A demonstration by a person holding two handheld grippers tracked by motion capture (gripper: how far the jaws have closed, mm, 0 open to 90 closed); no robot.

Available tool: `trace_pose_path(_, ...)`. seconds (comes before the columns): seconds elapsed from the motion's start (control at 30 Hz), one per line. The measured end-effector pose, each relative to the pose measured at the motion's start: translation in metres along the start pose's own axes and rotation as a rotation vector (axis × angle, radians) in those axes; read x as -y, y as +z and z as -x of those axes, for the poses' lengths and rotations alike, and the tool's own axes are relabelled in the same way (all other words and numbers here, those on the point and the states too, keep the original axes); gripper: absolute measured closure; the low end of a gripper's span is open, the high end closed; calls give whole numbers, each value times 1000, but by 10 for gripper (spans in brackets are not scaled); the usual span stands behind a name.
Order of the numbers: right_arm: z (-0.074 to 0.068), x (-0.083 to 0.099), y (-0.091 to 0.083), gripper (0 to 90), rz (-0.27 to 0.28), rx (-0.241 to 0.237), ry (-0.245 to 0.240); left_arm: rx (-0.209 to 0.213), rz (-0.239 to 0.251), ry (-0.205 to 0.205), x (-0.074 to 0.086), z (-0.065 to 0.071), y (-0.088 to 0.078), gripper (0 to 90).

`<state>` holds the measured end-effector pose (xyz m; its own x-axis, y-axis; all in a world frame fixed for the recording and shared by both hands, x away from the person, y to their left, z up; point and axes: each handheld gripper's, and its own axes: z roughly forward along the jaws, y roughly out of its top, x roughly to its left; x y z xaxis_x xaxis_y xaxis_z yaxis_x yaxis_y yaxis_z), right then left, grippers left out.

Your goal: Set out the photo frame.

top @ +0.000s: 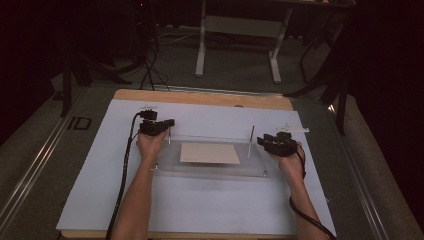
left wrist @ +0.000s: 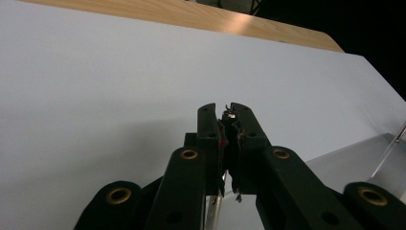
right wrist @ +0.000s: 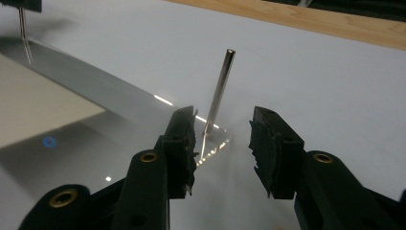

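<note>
Our left gripper (top: 167, 123) pinched the plate's (top: 210, 169) ten o'clock pin (top: 169, 137); our right gripper (right wrist: 222, 143) gaped wide beside the two o'clock pin (right wrist: 218, 93). Closing off-centre could bend it.

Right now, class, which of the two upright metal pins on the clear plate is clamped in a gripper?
The far-left pin: the left gripper is shut on it. The far-right pin stands free between the right gripper's open jaws.
</note>
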<state>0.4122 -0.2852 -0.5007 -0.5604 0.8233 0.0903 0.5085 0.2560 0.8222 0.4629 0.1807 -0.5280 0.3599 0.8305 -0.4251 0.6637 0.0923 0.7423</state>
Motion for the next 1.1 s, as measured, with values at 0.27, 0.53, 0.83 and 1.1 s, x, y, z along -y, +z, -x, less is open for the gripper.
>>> trace_pose_path(0.27,-3,10,-13,585,12,11,-43,2,0,-8,0,0,0,843)
trace_pose_path(0.53,-6,21,-14,582,6,3,-54,4,-2,-12,0,-1,0,842)
trace_pose_path(0.83,-8,23,-17,580,3,1,-73,5,-4,-18,0,-1,1,841)
trace_pose_path(1.1,-6,29,-21,560,-14,-28,-98,5,-6,-22,-1,-1,1,840)
